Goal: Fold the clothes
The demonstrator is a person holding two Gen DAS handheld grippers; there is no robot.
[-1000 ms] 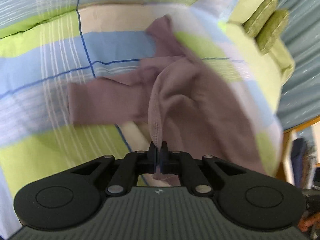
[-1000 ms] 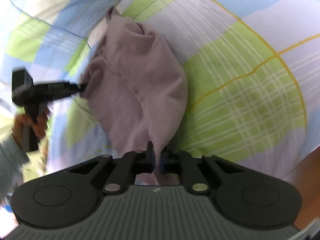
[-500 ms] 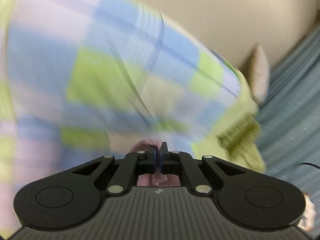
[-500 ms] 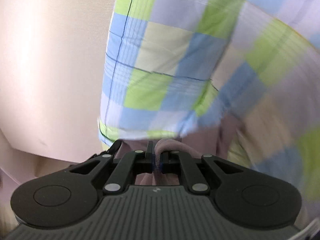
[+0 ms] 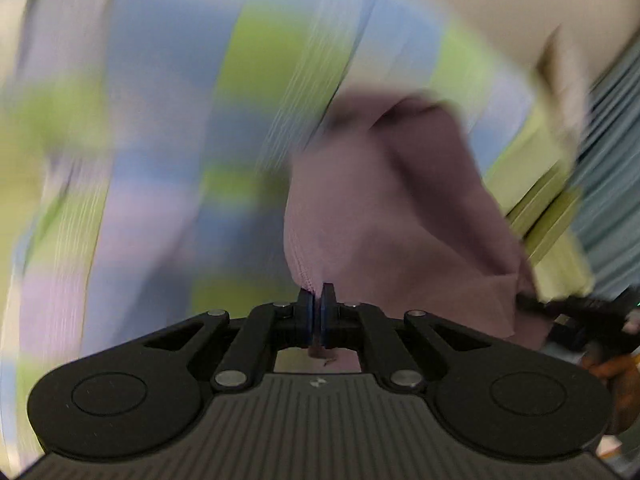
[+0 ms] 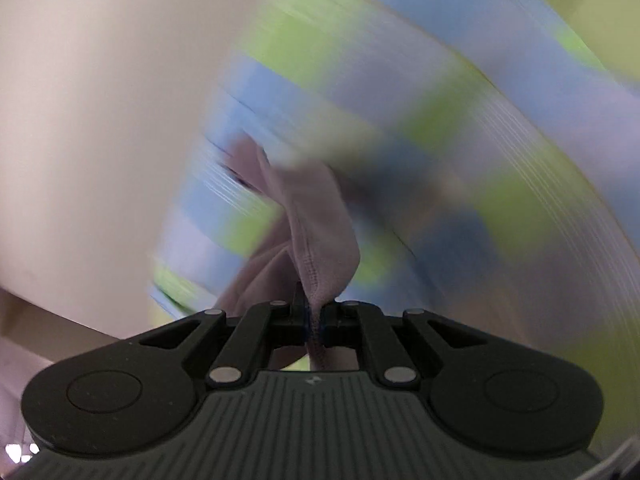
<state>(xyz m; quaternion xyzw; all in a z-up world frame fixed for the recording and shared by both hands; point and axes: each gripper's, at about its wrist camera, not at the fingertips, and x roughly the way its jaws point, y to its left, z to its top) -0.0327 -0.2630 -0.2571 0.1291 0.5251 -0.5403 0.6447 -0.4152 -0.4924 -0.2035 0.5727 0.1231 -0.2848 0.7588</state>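
One garment in play, a mauve knit top, and two sets of tongs on it. The left tongs are clenched on a stitched hem, a scrap of cloth poking out behind the pads. The right tongs are pinched tight on another seamed edge of the same mauve knit top, the fabric bunching up and away from the jaws. In the left view the right tongs show at the far right edge, a hand on the grip, the cloth stretched between the two holds. The top hangs lifted over one bed with a checked sheet in blue, green and lilac, all smeared with blur. The sheet spreads wide to the right of the garment. A plain pale wall stands left of the bed edge. Green cushions sit at the bed's far right edge; their number is lost in the blur.
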